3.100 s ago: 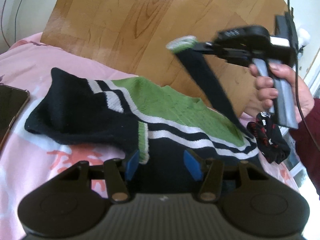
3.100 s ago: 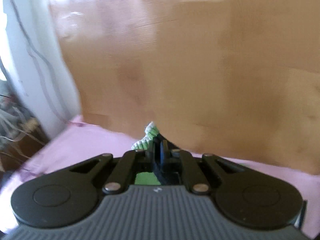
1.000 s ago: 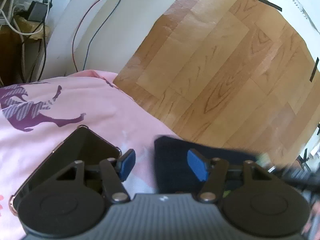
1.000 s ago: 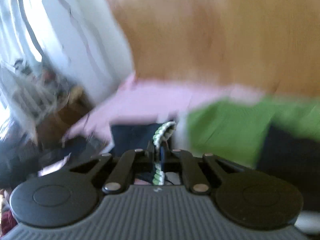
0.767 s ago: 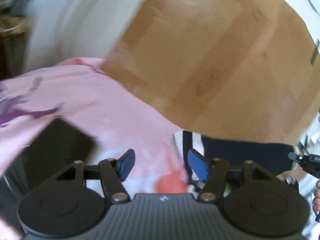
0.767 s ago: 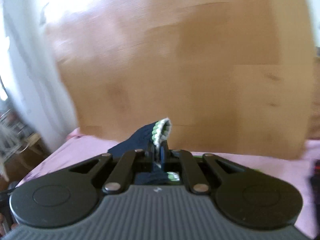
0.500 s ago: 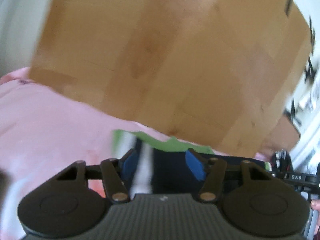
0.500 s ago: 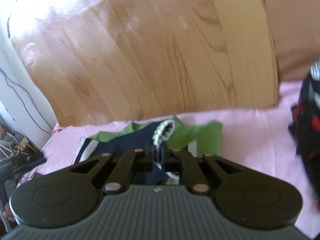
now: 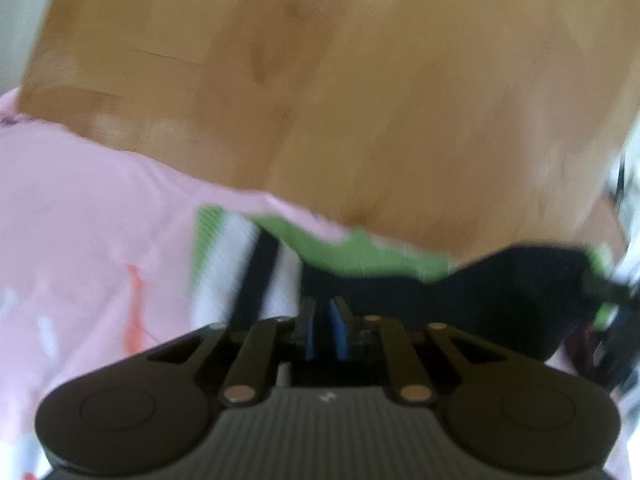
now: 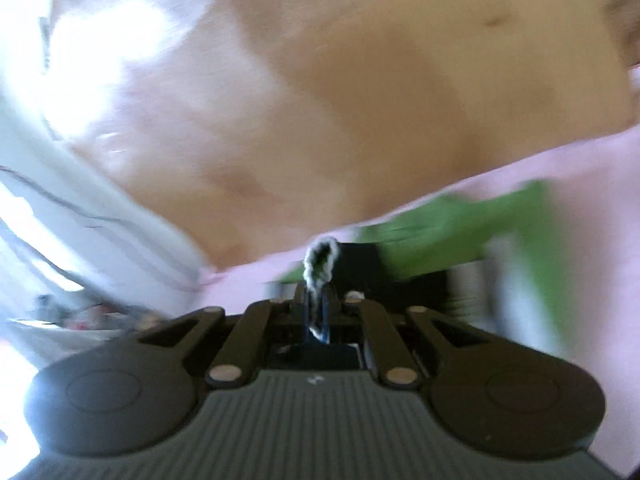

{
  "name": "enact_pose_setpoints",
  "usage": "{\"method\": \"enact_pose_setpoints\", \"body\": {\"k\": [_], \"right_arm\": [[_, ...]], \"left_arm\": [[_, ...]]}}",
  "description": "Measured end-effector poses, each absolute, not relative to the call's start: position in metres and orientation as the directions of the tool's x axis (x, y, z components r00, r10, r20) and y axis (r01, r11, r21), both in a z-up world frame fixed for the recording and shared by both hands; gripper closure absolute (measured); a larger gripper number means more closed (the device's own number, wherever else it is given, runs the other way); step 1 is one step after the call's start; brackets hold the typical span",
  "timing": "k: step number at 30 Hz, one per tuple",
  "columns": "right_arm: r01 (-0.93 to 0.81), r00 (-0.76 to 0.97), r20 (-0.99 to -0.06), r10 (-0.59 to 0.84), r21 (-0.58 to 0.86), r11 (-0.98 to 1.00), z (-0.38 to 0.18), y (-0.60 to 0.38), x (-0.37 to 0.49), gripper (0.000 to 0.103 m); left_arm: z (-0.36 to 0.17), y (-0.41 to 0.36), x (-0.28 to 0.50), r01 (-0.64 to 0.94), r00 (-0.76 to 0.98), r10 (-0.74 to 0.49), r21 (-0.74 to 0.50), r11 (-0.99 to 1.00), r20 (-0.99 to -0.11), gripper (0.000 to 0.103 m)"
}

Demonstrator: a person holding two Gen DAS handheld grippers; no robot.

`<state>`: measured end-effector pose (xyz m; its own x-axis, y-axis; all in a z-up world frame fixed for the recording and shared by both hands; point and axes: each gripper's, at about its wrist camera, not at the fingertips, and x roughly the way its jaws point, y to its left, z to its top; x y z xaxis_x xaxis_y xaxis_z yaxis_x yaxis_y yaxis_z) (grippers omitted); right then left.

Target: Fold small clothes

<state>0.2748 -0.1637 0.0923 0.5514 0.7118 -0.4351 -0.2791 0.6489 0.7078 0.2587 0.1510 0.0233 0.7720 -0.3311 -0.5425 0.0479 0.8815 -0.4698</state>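
Item: one knitted garment in dark navy with a green panel and white stripes [image 9: 280, 264], lying on the pink printed bedsheet [image 9: 80, 208], directly in front of the tall wood-grain board [image 9: 320, 100] that stands behind the sheet. Left gripper [image 9: 324, 332]: blue-padded fingers drawn nearly together over the navy part of the garment beside its white stripes; whether cloth is caught between them cannot be told (both views are smeared by motion). Right gripper [image 10: 318, 304]: jaws clamped on the garment's ribbed pale-edged hem [image 10: 320, 260], which loops up out of the pinch, with the green panel spread across the sheet to that gripper's right. Also present: a dark, red-flecked cloth bundle [image 9: 592, 344], indistinct, just beyond the garment's far navy end. Risks, as judged: the hem is held only by a thin edge and may slip free under a quick pull; if the left fingers hold nothing, the body of the garment may drag along the sheet and bunch, leaving a crooked fold.
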Motion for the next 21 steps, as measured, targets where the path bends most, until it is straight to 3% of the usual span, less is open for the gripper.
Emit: {"method": "enact_pose_setpoints", "body": {"k": [4, 6, 8, 12, 18, 20, 21], "right_arm": [[-0.297, 0.46, -0.433, 0.775, 0.748, 0.594, 0.09, -0.092, 0.29, 0.089], [-0.274, 0.404, -0.481, 0.778, 0.748, 0.605, 0.075, -0.058, 0.305, 0.08], [-0.244, 0.359, -0.507, 0.784, 0.76, 0.603, 0.061, -0.045, 0.32, 0.079], [-0.318, 0.489, -0.478, 0.729, 0.681, 0.66, 0.073, -0.08, 0.313, 0.077], [-0.319, 0.458, -0.547, 0.7, 0.634, 0.704, 0.039, -0.083, 0.315, 0.078], [-0.301, 0.442, -0.584, 0.681, 0.618, 0.726, 0.013, -0.078, 0.315, 0.094], [-0.309, 0.45, -0.568, 0.689, 0.625, 0.717, 0.008, -0.081, 0.316, 0.096]], "left_arm": [[0.032, 0.196, 0.248, -0.021, 0.832, -0.288, -0.547, 0.837, -0.473, 0.08], [0.031, 0.211, 0.246, -0.039, 0.84, -0.285, -0.574, 0.818, -0.462, 0.079], [0.03, 0.217, 0.245, -0.038, 0.843, -0.294, -0.596, 0.802, -0.45, 0.079], [0.029, 0.206, 0.249, 0.0, 0.831, -0.33, -0.592, 0.806, -0.448, 0.076], [0.031, 0.158, 0.248, 0.13, 0.795, -0.368, -0.457, 0.88, -0.483, 0.075], [0.025, 0.137, 0.252, 0.134, 0.767, -0.318, -0.347, 0.928, -0.557, 0.076], [0.019, 0.128, 0.255, 0.127, 0.754, -0.285, -0.294, 0.947, -0.592, 0.078]]}}
